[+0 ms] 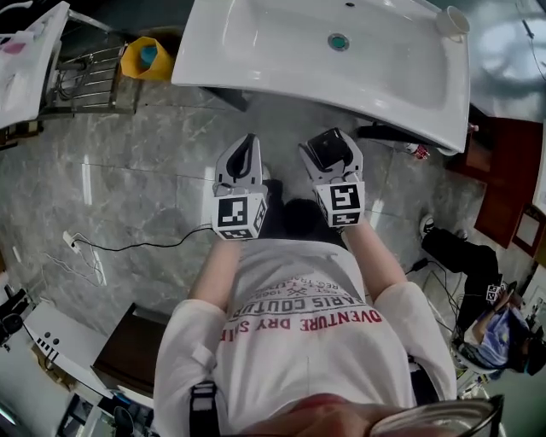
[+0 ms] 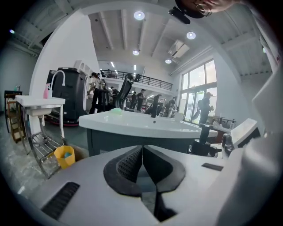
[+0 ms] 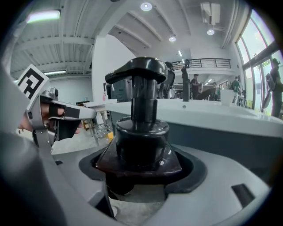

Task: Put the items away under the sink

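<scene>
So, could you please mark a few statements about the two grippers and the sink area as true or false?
1. The right gripper is shut on a black pump bottle. True.
2. The left gripper holds a sponge. False: its jaws are together with nothing between them.
3. A yellow bucket stands on the floor beside the sink. True.
4. The white cup stands in the middle of the basin. False: it stands on the sink's rim, at a corner.
</scene>
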